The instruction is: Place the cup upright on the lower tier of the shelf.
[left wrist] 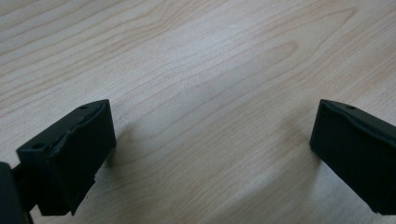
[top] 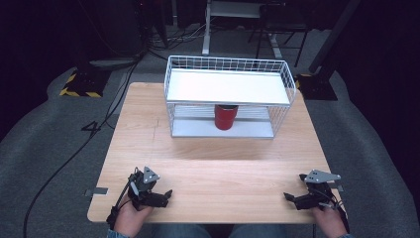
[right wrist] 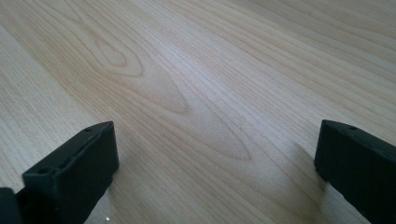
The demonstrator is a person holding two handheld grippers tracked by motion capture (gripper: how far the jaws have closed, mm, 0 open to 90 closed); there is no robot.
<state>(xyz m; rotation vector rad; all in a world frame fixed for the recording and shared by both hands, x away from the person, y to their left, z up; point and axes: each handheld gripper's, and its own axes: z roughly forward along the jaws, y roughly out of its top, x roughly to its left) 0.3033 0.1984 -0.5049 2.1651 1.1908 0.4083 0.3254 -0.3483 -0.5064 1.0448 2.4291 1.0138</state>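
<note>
Where grey carpet rings it, the wooden table (top: 198,163) bears a wire rack (top: 228,96).

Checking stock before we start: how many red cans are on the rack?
1. The red can stands on the lower shelf of the white wire rack, near its middle, under the white upper shelf, which hides the can's top. No other can is visible.

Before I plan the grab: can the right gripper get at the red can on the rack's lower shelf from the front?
Probably yes. The right gripper rests open near the table's front edge, the wood between lies bare, and the red can stands at the open front of the white wire rack, though the upper shelf leaves little headroom.
</note>
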